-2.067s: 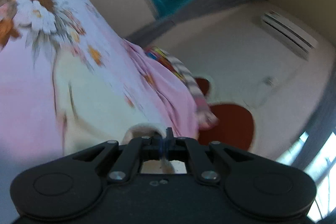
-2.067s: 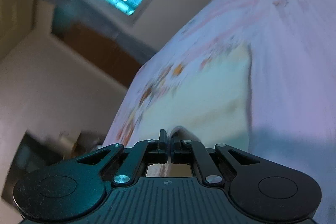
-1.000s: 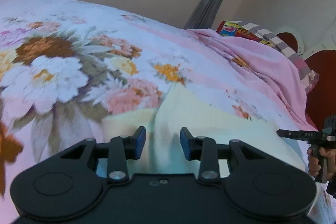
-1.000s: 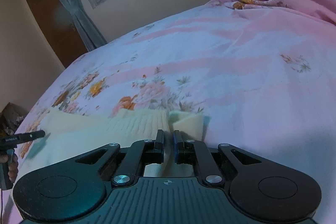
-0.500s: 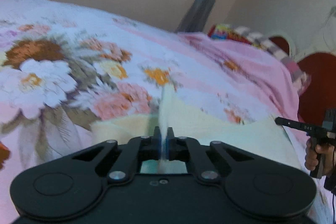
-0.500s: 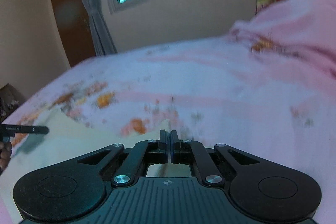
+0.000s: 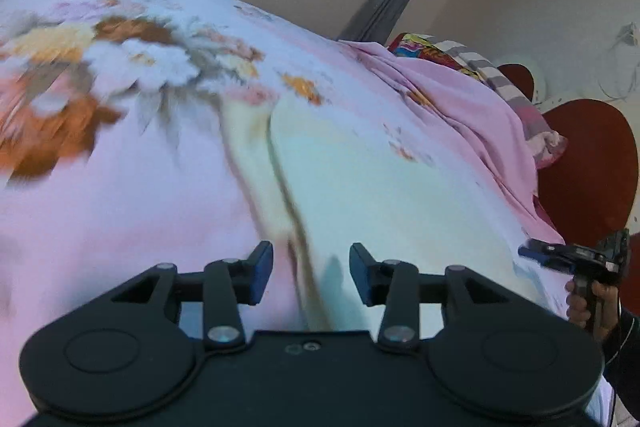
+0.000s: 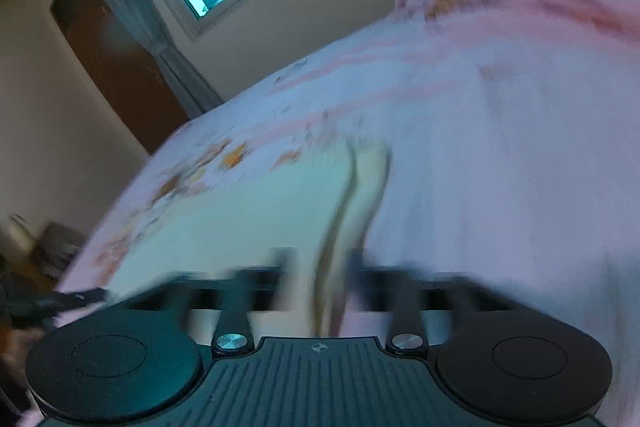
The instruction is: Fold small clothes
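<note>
Soft cream garment (image 7: 360, 187) is being laid flat on floral pink bedsheet (image 7: 120, 187), doubled edge forming a ridge. Left gripper (image 7: 311, 267) and right gripper (image 8: 320, 275) jaws are being opened, fabric edge between, unpinched.

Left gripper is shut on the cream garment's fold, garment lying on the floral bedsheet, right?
Not quite. In the left wrist view the left gripper is not shut: its jaws stand apart and are opening, with the fold of the cream garment lying between them, unpinched. The garment does lie on the floral bedsheet.
</note>
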Demonstrator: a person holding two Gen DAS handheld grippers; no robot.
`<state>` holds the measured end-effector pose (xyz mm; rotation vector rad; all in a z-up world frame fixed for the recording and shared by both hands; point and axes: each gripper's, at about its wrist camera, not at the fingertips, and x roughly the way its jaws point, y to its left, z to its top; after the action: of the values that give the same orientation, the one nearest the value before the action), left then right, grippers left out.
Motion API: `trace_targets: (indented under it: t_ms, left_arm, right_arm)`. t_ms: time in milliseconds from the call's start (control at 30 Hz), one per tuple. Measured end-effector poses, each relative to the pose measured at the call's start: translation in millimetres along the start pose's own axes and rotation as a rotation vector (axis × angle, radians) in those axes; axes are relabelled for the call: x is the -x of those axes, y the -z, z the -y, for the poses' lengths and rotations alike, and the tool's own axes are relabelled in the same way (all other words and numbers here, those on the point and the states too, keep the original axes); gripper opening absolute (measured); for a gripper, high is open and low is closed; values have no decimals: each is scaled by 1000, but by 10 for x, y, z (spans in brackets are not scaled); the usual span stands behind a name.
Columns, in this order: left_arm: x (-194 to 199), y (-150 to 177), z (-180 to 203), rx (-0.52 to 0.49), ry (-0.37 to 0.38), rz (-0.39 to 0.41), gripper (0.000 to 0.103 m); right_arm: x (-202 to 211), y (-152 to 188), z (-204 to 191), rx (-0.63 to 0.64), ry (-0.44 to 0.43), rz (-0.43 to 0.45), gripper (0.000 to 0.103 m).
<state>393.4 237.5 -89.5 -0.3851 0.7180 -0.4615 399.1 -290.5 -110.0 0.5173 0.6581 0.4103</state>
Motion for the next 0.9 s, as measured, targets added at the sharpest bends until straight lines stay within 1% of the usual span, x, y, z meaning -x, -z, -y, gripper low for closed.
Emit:
trace_targets:
  t_ms: [33,67,100,133,167,267,300,367,433,467,500,533,567,633,700,767,800,833,867,900]
  left_arm:
    - [38,79,-23,21,7,-22,39]
    - [81,137,-48,44,15,-23,39]
    - [121,173,-79,70,38,-15,39]
    - [144,186,-115,93,66,-14,39]
    - [142,193,-156,121,101,-21,38]
    - [112,202,-326,226,184,-13,38]
    - [108,201,-344,242,192,-4,38]
    - [107,191,-369,261,236,10,38]
    - [77,183,-353,256,253,5,37]
    - [53,197,-342,260,277,-1,37]
    - [30,206,-315,247,279,-16,37]
    - [-4,205,-288,219,243,-35,37]
    - [-37,216,-286,209,243,-43,37]
    - [-94,245,-301,217,316,-55,36]
    - [-141,255,-264,192,406,-61,36]
    - [-238,251,-256,184,402,-97,36]
    - [-288,249,-279,188,414,-108,36]
    - [-327,244,-293,190,412,-119,35]
    - [-372,230,-302,191,416,-137,21]
    - [-391,222,-303,192,440,-146,7]
  right_arm:
    - [88,94,7,-15,-1,11,67]
    - [156,169,9,-32,-22,-1,63]
    - [215,233,4,-52,-62,3,56]
    - [226,267,-18,-57,-84,-9,43]
    - [198,299,-54,-51,-83,-35,36]
    - [126,344,-80,-65,-99,-66,34]
    - [119,349,-66,-73,-106,-69,34]
    - [99,338,-93,-74,-125,-73,34]
    - [80,310,-98,-82,-141,-73,34]
    - [80,324,-78,-87,-148,-75,32]
    - [69,331,-72,-89,-149,-80,31]
    - [59,342,-59,-87,-143,-85,29]
    - [43,338,-42,-97,-142,-88,28]
    - [-1,340,-2,-123,-168,-100,28]
    - [-27,365,11,-119,-180,-128,28]
    - [-62,369,13,-105,-231,-154,28]
    - [-82,364,14,-94,-237,-161,28]
    - [-111,356,26,-86,-251,-171,28]
    - [-135,349,31,-64,-247,-176,11]
    - [-145,346,18,-38,-221,-175,3]
